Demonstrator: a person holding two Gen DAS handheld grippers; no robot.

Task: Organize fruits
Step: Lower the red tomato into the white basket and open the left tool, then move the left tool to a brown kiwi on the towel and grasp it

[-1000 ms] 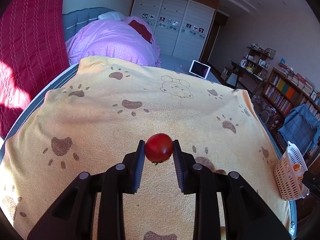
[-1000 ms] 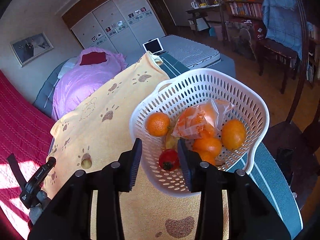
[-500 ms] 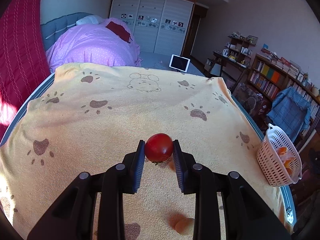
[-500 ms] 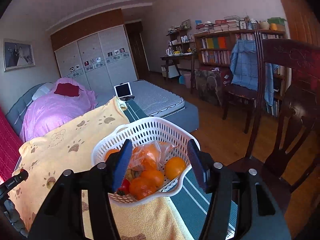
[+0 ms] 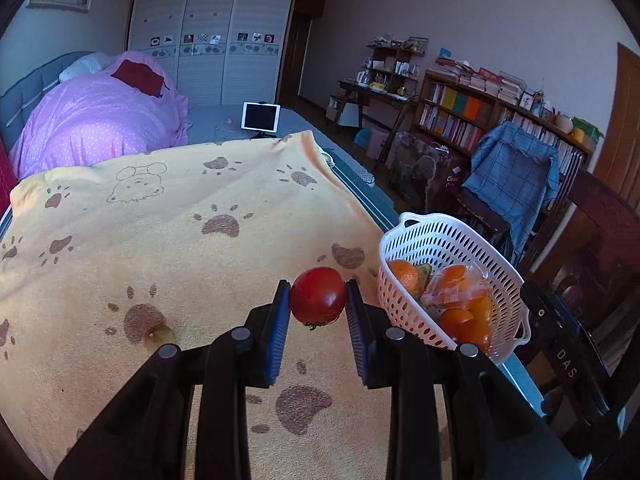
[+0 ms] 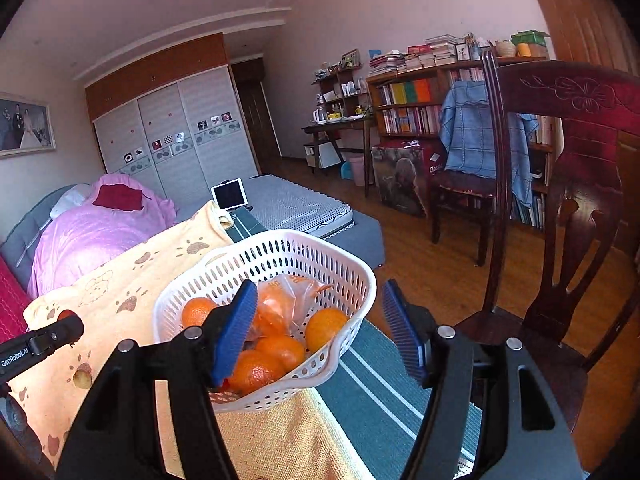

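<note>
Red tomato (image 5: 318, 295) sits pinched in the left gripper (image 5: 318, 308) beside the white basket (image 5: 436, 236); right gripper (image 6: 320, 322) gapes empty above the basket

— How's your left gripper (image 5: 318, 300)?
— My left gripper is clamped on a tomato (image 5: 318, 295), one pad against each side, held level above the blanket near its right edge.
— And your right?
— My right gripper (image 6: 318, 330) is spread wide with nothing between the pads, raised beyond that edge.
</note>
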